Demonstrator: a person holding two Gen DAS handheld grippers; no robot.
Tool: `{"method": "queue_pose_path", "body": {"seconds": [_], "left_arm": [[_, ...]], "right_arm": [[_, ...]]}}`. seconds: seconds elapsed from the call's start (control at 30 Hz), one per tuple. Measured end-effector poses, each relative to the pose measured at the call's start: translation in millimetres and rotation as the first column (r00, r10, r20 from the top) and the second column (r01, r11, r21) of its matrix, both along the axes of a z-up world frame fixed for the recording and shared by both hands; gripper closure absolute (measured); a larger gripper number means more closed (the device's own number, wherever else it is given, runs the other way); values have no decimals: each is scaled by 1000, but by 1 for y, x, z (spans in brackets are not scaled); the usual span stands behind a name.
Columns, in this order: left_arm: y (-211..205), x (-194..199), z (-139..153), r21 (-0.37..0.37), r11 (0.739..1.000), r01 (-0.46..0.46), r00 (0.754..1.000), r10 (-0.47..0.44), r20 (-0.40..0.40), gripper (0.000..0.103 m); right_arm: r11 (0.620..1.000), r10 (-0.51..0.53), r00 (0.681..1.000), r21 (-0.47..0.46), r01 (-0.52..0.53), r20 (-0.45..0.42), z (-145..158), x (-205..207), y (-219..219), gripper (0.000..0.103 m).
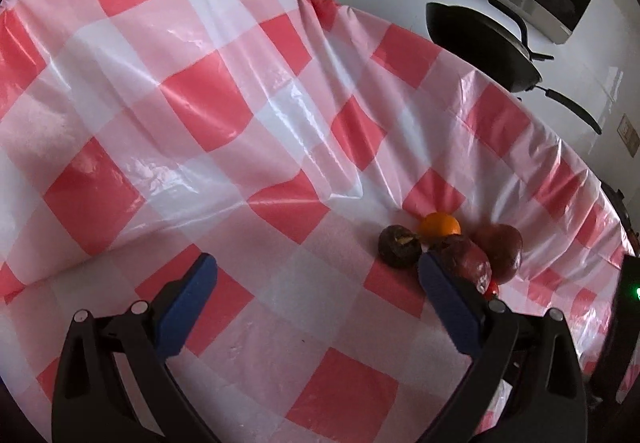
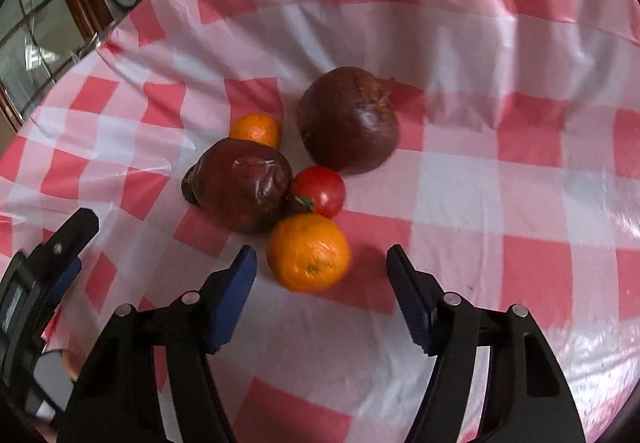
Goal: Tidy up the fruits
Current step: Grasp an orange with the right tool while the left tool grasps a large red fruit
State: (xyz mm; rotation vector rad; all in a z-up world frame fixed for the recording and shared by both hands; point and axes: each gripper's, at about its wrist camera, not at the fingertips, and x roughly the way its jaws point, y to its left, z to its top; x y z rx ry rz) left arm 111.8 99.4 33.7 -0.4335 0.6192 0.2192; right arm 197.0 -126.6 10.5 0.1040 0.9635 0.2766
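A cluster of fruit lies on the red-and-white checked tablecloth (image 2: 460, 179). In the right wrist view: a near orange (image 2: 307, 252), a small red tomato (image 2: 320, 190), a dark red wrinkled fruit (image 2: 242, 190), a second dark red fruit (image 2: 349, 119), and a far orange (image 2: 256, 129). My right gripper (image 2: 321, 266) is open, its tips on either side of the near orange. In the left wrist view my left gripper (image 1: 316, 271) is open and empty, with a small dark fruit (image 1: 399, 246), an orange (image 1: 439, 225) and the dark red fruits (image 1: 470, 258) just beyond its right finger.
A black pan (image 1: 484, 43) with a long handle stands past the table's far edge on a white counter. The left gripper's body (image 2: 36, 295) shows at the left edge of the right wrist view. Checked cloth (image 1: 180, 123) spreads to the left.
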Motion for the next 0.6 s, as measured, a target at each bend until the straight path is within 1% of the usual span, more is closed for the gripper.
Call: {"method": "queue_pose_path", "body": {"seconds": [0.03, 0.07, 0.1, 0.17, 0.23, 0.27, 0.33, 0.4, 0.43, 0.47, 0.53, 0.57, 0.6], "left_arm": [[-1, 0, 0, 3, 1000, 4, 1000, -4, 0, 2], [-2, 0, 1, 11, 1000, 8, 1000, -8, 1, 2], [-2, -1, 0, 15, 1000, 12, 1000, -12, 1, 2], [-4, -1, 0, 21, 999, 31, 1000, -31, -3, 2], [-7, -2, 1, 31, 999, 45, 999, -45, -2, 2], [-8, -3, 1, 39, 998, 53, 999, -53, -2, 2], [-14, -3, 2, 57, 995, 82, 997, -81, -5, 2], [-21, -2, 2, 67, 990, 121, 993, -120, -12, 2], [-26, 0, 1, 73, 986, 148, 989, -147, -22, 2], [-31, 1, 1, 80, 981, 176, 984, -174, -33, 2], [-41, 4, 0, 93, 972, 214, 976, -210, -52, 2], [-47, 7, -1, 100, 966, 238, 970, -231, -69, 5], [-57, 13, -2, 117, 955, 271, 960, -260, -106, 7]], "right_arm": [[1000, 9, 1000, -24, -9, 9, -1, 1, 5, 42], [999, 15, 1000, -44, -14, 16, -1, 2, 9, 49], [997, 19, 999, -77, -17, 28, -2, 1, 13, 52], [994, 19, 999, -108, -14, 40, -2, -2, 16, 63], [996, -17, 998, -86, 23, 66, 2, -11, 6, 64], [997, -41, 995, -58, 46, 88, 6, -18, -2, 64], [992, -121, 986, 37, 118, 112, 10, -38, -27, 64], [965, -215, 972, 172, 196, 95, 8, -61, -54, 64], [944, -262, 961, 232, 236, 89, 7, -73, -67, 64], [927, -294, 952, 269, 261, 89, 8, -84, -77, 64], [914, -320, 942, 293, 279, 103, 9, -93, -83, 64], [913, -326, 939, 295, 281, 112, 11, -93, -83, 64], [914, -328, 937, 289, 284, 118, 10, -92, -82, 64]]}}
